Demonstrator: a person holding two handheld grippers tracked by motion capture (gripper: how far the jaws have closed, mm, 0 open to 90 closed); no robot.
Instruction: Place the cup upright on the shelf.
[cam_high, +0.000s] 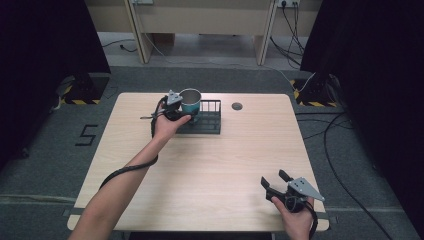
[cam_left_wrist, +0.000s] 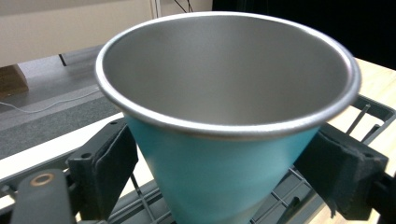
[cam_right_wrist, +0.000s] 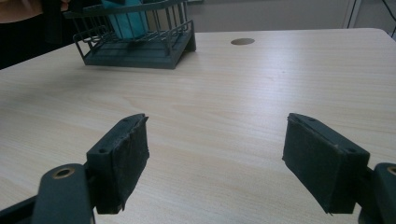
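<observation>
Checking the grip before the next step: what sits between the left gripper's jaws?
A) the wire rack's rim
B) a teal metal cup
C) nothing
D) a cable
B: in the left gripper view, both pads press the teal cup over the wire rack.

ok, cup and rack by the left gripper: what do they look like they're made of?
Cup: looks like metal, likely steel. Matte silver inside with a rolled shiny rim; the outside has a smooth teal coat, paint or sleeve unclear.
Rack: dark grey thin-bar basket, probably coated wire, though moulded plastic is possible.
Left gripper: its jaw pads look like black foam or felt, with frayed edges.
</observation>
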